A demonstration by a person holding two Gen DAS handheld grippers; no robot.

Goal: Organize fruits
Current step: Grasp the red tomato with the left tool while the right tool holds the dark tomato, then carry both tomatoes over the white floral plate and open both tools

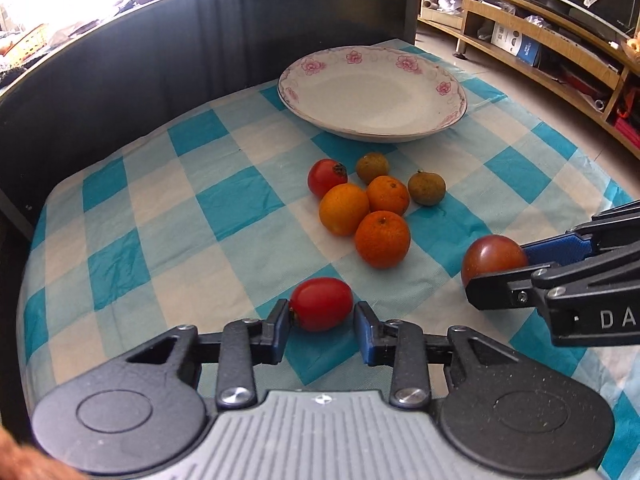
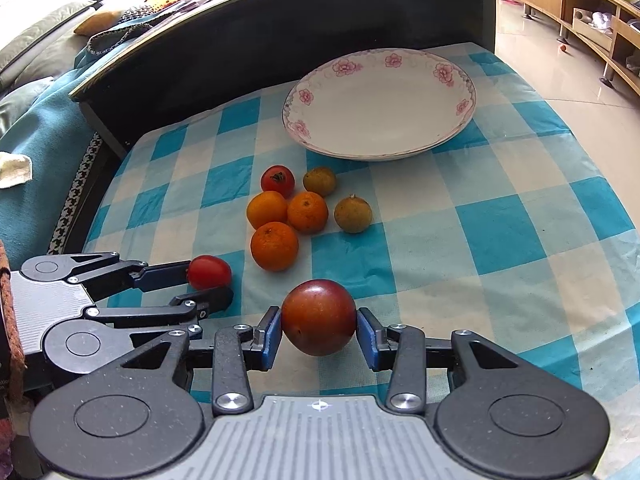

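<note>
Fingers of the left gripper sit closed around a small red tomato, one blue pad at each end of it; its long axis runs from pad to pad, so the grip is taken lengthwise. From the right wrist view the same left gripper shows from the side, the tomato pinched at its tips and low over the checked cloth. Whether it has left the cloth I cannot tell. The right gripper holds a larger dark red fruit between its pads, clear of the cloth by the look of its underside.

Both loads lie nearest the cameras; the plate, bare inside, stands straight ahead past the cluster of three oranges, another red tomato and two brownish fruits. Judging by this, each hand needs to lift, carry forward over the cluster and set down on the plate. Both grippers point steeply downward, side by side, the left one a little further from the plate
</note>
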